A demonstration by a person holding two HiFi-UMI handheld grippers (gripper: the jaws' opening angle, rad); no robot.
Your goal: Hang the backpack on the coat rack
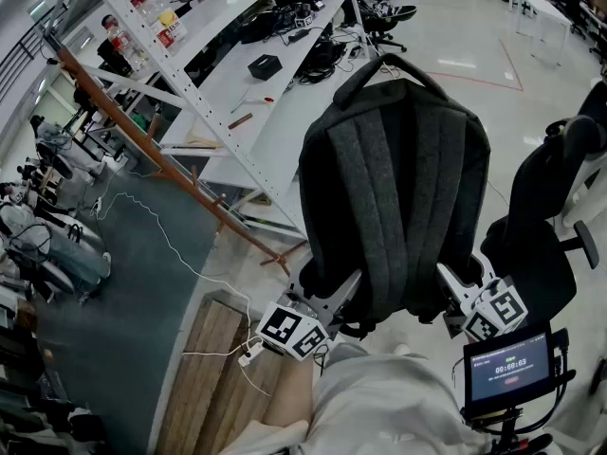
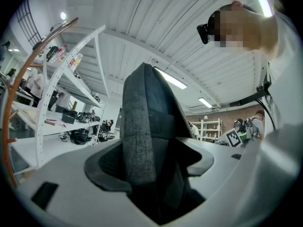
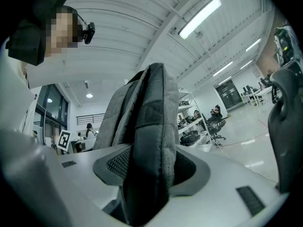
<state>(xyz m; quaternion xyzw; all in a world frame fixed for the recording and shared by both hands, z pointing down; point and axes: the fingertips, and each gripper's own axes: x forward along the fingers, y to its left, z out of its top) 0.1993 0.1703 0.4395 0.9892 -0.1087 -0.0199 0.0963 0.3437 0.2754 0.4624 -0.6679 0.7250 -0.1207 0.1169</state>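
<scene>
A dark grey backpack [image 1: 398, 178] hangs in the air in front of me, its back panel and shoulder straps towards me and its top loop [image 1: 384, 64] farthest away. My left gripper [image 1: 334, 297] is shut on its lower left edge and my right gripper [image 1: 453, 290] on its lower right edge. In the left gripper view the backpack [image 2: 142, 112] fills the gap of the left gripper [image 2: 151, 167]. The right gripper [image 3: 149, 171] likewise clamps the grey fabric [image 3: 151, 108]. The brown wooden coat rack [image 1: 161, 164] with pegs runs diagonally at the left, apart from the backpack, and shows as a brown curve [image 2: 12, 108].
White metal shelving [image 1: 218, 27] with bottles and cables stands behind the rack. A black office chair [image 1: 545, 226] is close on the right. A small timer screen [image 1: 507, 368] sits at the lower right. Wooden planks [image 1: 204, 368] and a white cable [image 1: 180, 254] lie on the floor.
</scene>
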